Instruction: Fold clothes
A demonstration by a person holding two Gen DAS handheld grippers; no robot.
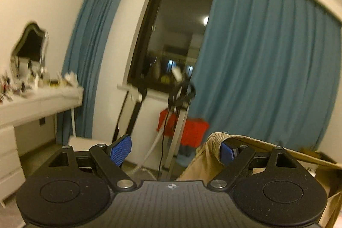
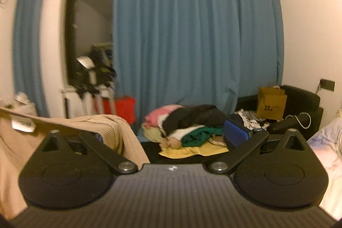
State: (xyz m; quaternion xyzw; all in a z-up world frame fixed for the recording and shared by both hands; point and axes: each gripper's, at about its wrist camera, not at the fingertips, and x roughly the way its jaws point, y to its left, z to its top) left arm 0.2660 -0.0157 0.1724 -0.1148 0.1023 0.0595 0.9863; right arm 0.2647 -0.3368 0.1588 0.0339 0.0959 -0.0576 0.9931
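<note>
Two spread tools, left tool [image 1: 174,150] and right tool [image 2: 168,136], each hooking one beige sweater [image 2: 111,127].

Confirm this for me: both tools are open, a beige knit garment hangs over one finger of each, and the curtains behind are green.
Only the curtain colour is wrong: the pleated curtains are blue, as the right wrist view shows. The rest holds: the left tool and right tool are open, with the beige knit garment draped over one finger of each.
</note>
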